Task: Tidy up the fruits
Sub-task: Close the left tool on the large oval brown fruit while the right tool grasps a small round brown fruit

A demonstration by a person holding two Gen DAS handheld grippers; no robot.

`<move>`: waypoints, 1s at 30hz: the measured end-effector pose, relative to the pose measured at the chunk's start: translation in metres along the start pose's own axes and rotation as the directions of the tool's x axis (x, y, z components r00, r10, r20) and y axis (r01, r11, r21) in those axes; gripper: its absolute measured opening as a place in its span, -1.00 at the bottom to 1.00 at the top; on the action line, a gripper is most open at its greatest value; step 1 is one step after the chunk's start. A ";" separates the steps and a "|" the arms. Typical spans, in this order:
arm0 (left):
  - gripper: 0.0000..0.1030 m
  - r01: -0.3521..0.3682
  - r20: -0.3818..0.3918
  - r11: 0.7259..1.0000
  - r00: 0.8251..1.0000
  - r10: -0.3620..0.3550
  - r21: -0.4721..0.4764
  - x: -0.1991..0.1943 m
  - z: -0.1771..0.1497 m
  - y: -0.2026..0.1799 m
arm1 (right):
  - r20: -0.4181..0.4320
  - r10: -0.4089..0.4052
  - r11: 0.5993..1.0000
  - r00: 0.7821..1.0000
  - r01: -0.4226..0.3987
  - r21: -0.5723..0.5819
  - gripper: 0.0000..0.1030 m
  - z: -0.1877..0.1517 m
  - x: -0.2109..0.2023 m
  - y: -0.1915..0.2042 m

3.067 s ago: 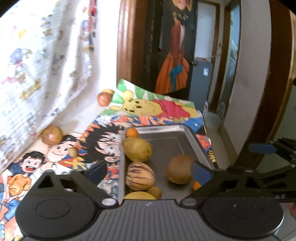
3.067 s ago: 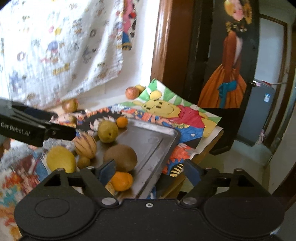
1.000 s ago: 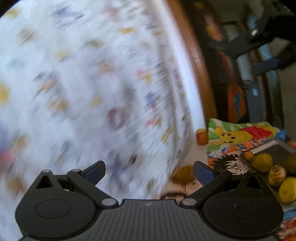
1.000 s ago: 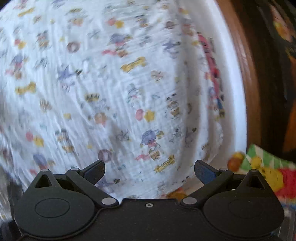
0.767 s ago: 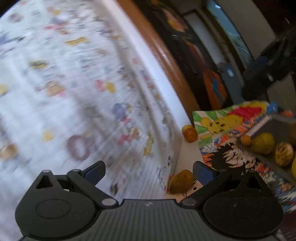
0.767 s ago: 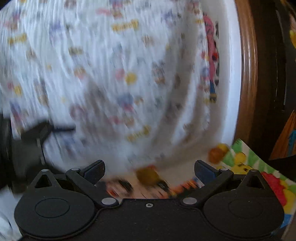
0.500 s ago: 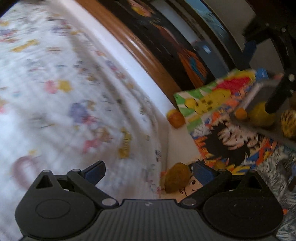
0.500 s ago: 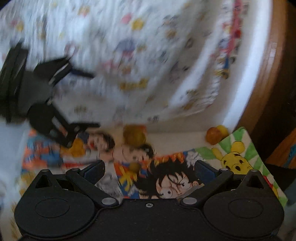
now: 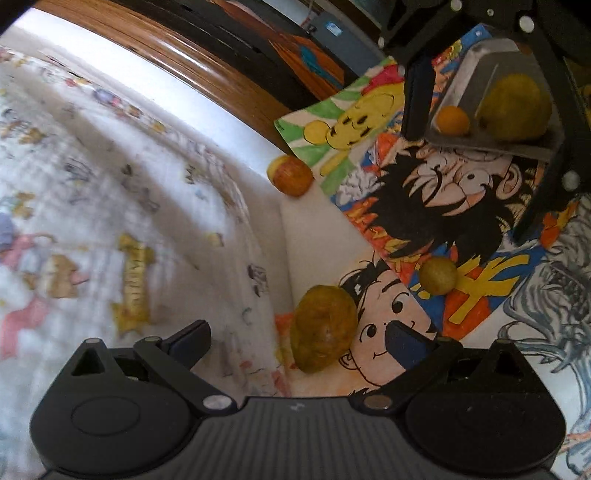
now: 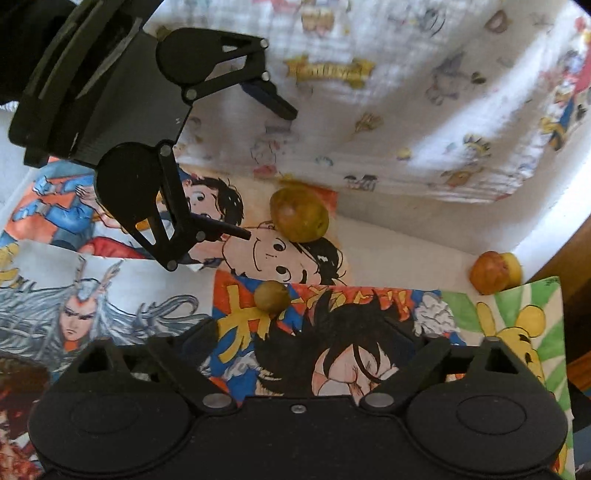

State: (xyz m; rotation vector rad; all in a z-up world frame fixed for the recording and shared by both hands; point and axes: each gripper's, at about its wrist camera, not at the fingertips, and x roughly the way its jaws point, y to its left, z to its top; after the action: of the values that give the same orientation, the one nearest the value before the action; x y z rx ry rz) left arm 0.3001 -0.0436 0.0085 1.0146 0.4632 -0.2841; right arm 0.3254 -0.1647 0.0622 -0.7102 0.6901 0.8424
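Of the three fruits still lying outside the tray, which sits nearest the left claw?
The large brownish-yellow fruit by the hanging cloth, right ahead of the open left claw. The small round one and the reddish apple lie farther off.

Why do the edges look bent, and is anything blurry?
Left wrist view: fisheye bends the wooden door frame into an arc; the patterned cloth smears, the brownish fruit stays sharp. Right wrist view: cloth edges soften, glare whitens its right side.

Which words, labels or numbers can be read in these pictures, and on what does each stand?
No text here reads clearly.
Yellow logo on the printed cloth: blurred, unreadable.
Small mark at the corner of the bear drawing: too small.
Blue label on the grey door: too small.
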 end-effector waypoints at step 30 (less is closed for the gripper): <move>0.35 0.094 -0.050 0.995 0.994 -0.095 -0.027 0.050 0.001 0.003 | -0.041 0.121 0.991 0.992 -0.123 -0.059 -0.12 0.004 0.050 0.001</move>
State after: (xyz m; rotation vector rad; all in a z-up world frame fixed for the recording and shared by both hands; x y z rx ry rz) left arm 0.3451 -0.0437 -0.0135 0.9796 0.5608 -0.3367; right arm 0.3496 -0.1403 0.0254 -0.7457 0.7494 0.9679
